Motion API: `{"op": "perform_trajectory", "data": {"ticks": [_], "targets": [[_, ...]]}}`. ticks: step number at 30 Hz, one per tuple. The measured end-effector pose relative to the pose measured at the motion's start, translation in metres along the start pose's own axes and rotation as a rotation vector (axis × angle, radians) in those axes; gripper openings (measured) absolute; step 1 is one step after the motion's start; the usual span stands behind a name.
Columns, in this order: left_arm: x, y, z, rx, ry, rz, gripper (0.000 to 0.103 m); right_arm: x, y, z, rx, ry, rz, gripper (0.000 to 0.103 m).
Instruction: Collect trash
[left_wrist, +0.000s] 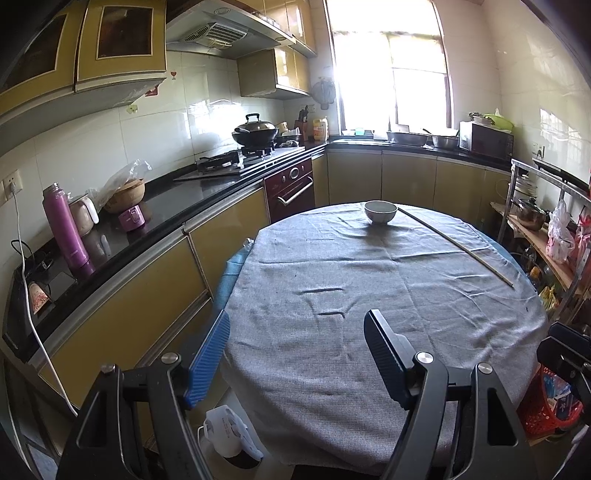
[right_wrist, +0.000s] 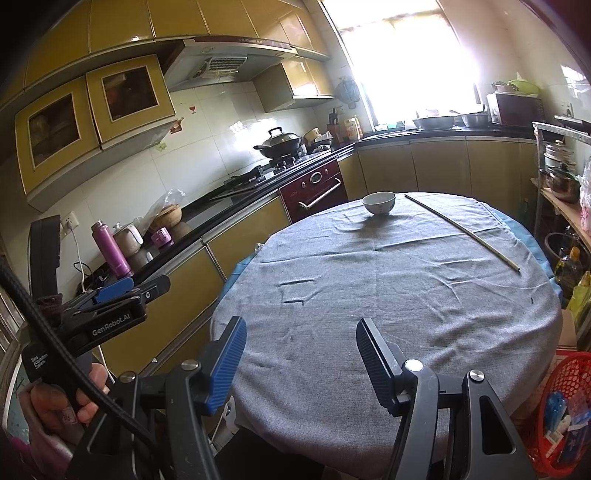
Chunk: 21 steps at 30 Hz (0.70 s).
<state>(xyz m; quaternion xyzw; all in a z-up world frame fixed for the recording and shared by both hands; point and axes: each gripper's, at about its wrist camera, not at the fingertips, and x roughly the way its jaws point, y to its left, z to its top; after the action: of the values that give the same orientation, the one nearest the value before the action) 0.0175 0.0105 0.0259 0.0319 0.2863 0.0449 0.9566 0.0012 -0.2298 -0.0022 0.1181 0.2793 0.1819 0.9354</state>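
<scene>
Nearest the lens, the left gripper (left_wrist: 297, 354) hangs over the near edge of a round tabletop (left_wrist: 369, 332) covered in grey cloth, its blue-padded fingers (left_wrist: 208, 360) spread wide and holding nothing. To its right, the right gripper (right_wrist: 301, 356) hovers at the same edge, fingers (right_wrist: 229, 363) equally wide and empty. Further across the cloth, near the far edge, stands a white bowl (left_wrist: 380, 212). Just right of it, a long thin stick (left_wrist: 456, 245) lies flat, running diagonally toward the right rim. At the far right, below the tabletop's rim, sits a red basket (right_wrist: 565, 406) holding packets.

No obvious litter shows on the cloth; the stick looks the likeliest piece of trash, well apart from both grippers. Judging from this, a risk is the reach: leaning across could drag the loose, wrinkled cloth and tip the bowl. The stick is thin and flat, so fingers could slip off it or pinch fabric instead.
</scene>
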Motion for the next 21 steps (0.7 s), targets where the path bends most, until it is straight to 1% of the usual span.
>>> {"op": "perform_trajectory", "data": {"ticks": [6, 13, 17, 21], "targets": [[0.014, 0.000, -0.001, -0.023, 0.025, -0.001, 0.076, 0.009, -0.003, 0.005, -0.012, 0.015, -0.015, 0.066], [0.033, -0.009, -0.001, -0.016, 0.063, 0.007, 0.076, 0.020, -0.017, 0.007, -0.012, 0.038, -0.032, 0.066], [0.044, -0.020, 0.001, 0.010, 0.080, 0.011, 0.076, 0.024, -0.026, 0.014, -0.029, 0.032, -0.059, 0.066], [0.055, -0.030, 0.005, 0.030, 0.092, 0.013, 0.076, 0.027, -0.038, 0.023, -0.009, 0.021, -0.069, 0.066]]}}
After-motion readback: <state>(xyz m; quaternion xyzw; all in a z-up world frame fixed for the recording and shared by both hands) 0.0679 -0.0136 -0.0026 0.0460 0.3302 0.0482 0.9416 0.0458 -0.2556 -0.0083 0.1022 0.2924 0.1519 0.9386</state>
